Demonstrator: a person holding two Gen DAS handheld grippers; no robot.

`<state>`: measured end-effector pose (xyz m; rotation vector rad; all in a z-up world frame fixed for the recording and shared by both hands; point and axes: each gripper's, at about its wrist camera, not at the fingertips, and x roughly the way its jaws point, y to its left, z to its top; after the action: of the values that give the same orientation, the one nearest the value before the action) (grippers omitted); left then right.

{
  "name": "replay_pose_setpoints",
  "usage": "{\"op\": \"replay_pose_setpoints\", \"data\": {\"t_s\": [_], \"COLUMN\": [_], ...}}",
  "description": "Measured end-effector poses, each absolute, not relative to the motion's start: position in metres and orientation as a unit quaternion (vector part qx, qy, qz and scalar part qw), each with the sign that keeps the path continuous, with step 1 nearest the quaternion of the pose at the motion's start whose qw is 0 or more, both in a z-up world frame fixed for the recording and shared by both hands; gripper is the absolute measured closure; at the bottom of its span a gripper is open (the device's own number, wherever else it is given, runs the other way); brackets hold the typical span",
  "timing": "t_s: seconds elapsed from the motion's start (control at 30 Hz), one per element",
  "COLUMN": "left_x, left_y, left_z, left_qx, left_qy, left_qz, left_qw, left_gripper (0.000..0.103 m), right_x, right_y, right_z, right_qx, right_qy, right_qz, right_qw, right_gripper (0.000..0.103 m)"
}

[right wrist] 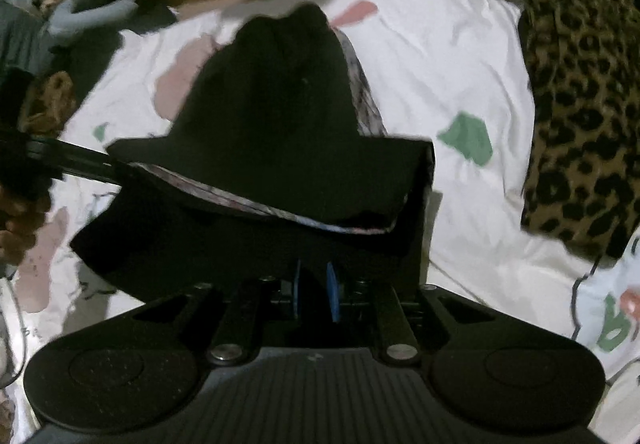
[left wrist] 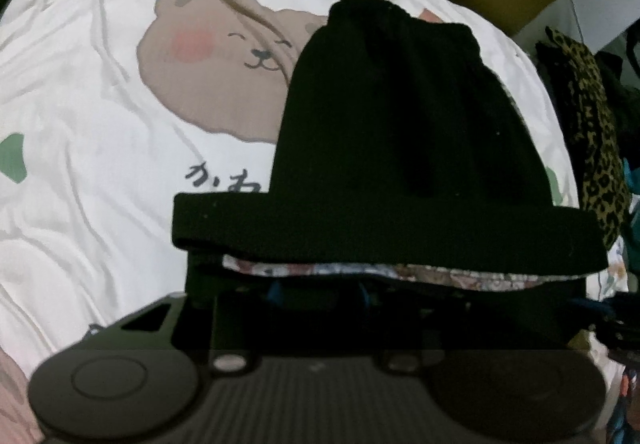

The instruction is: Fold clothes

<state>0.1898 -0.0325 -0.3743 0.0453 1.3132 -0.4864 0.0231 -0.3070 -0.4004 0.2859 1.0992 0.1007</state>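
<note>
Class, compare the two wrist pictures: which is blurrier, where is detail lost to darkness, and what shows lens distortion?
Right wrist view: motion blur smears the leopard-print cloth and bedsheet. Left wrist view: sharper, the bear print reads clearly. Both: the black garment is underexposed, hiding its folds and the fingers beneath; the fisheye lens bends the bed's edges and darkens the corners.

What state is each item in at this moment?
Black garment: folded over, draped across both tongs, patterned lining showing at its edge.
Left tongs: hidden under the garment, state unclear.
Right tongs: likewise hidden.
Bear-print sheet: spread, wrinkled.
Leopard-print fabric: bunched.
</note>
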Motion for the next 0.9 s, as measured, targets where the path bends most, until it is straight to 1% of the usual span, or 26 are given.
{"op": "replay_pose_setpoints", "data": {"t_s": [0.2,0.37,0.77,0.9], "left_x": [0.191,0.196,0.229,0.237], "left_y": [-0.035,-0.036,-0.049,-0.054], "left_z": [-0.375,-0.375,-0.362,-0.353], "left_qx": [0.031,0.018,-0.006,-0.012], "left_qy": [0.593,0.584,0.556,0.544], "left_qz": [-0.231,-0.23,-0.236,-0.245], "left_qw": [0.771,0.778,0.797,0.803], "left_gripper": [0.063,0.063,0.064,0.064], "right_x": [0.033,0.049,0.09,0.096], "right_y": [-0.313,-0.317,-0.328,-0.337], "right_z": [-0.407,-0.405,-0.389,-0.379], "right_qx": [0.143,0.135,0.116,0.116], "right_qy": [0.513,0.507,0.488,0.47], "right_qz": [0.028,0.023,0.021,0.017], "right_qw": [0.846,0.851,0.865,0.875], "right_gripper": [0.085,0.085,0.085,0.084]}}
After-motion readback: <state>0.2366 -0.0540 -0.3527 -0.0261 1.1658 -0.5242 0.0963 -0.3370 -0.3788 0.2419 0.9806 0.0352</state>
